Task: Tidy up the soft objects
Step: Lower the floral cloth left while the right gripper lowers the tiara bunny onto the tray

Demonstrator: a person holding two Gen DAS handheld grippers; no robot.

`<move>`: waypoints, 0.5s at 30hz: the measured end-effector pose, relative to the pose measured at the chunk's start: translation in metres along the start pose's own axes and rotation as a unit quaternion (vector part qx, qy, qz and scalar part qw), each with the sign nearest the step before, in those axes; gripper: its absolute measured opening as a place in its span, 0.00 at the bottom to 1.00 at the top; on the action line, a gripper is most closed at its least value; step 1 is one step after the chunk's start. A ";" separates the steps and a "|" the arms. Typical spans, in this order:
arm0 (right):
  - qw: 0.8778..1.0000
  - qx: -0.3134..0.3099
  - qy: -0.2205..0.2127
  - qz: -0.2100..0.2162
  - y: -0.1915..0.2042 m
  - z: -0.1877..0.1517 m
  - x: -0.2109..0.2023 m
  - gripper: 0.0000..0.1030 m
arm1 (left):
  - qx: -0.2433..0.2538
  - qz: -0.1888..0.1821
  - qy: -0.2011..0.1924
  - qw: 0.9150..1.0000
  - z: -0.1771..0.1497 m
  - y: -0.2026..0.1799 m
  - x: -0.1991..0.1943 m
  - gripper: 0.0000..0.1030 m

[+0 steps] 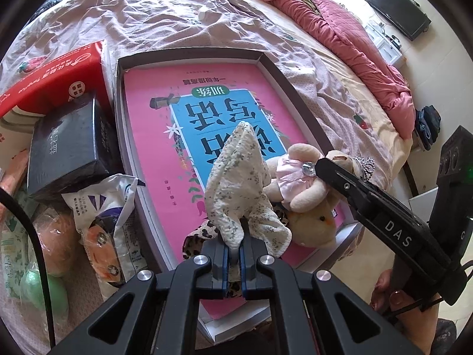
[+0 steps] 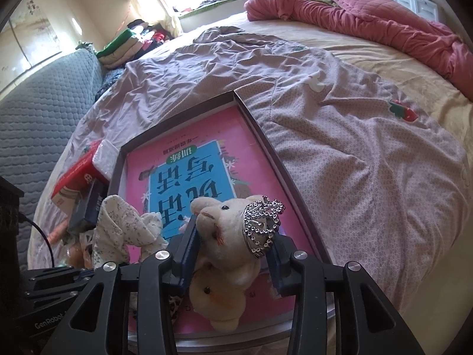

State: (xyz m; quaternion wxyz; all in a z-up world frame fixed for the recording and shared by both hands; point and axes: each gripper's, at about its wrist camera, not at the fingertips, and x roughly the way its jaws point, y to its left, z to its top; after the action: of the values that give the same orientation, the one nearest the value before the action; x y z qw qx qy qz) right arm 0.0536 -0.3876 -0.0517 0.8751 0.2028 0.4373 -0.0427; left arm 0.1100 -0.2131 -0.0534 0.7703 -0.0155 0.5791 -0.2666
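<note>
Boxes left of tray: two, one red box (image 1: 56, 71) and one black box (image 1: 66, 145), with about three snack bags (image 1: 109, 207) in front, partly hidden
Tray (image 1: 292, 88): one, on the bed (image 1: 207, 23), holding one pink book (image 1: 147, 136)
Left gripper (image 1: 233, 254): clenched on one floral cloth (image 1: 242, 183), lifted above the tray's near end
Right gripper (image 2: 233, 254): jaws around one bear (image 2: 227, 236) wearing a bead crown (image 2: 263, 222); pads seem slack on it
Chick (image 2: 212, 298): one, lying on the book under the bear
Quilt (image 2: 369, 20): one, pink, bunched at the bed's far right
</note>
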 end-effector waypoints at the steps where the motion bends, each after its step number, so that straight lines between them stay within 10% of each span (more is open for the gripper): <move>1: 1.000 0.002 -0.001 -0.001 0.000 0.000 0.000 0.43 | -0.002 -0.001 -0.001 1.000 0.000 0.000 0.000 0.05; 15: 1.000 -0.001 -0.005 -0.020 0.000 0.002 -0.003 0.58 | -0.018 -0.008 -0.018 1.000 0.002 0.006 -0.011 0.06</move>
State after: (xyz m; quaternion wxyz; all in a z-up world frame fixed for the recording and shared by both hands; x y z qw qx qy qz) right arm 0.0534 -0.3887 -0.0481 0.8764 0.1930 0.4369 -0.0612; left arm 0.1121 -0.2036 -0.0448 0.7781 -0.0388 0.5696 -0.2619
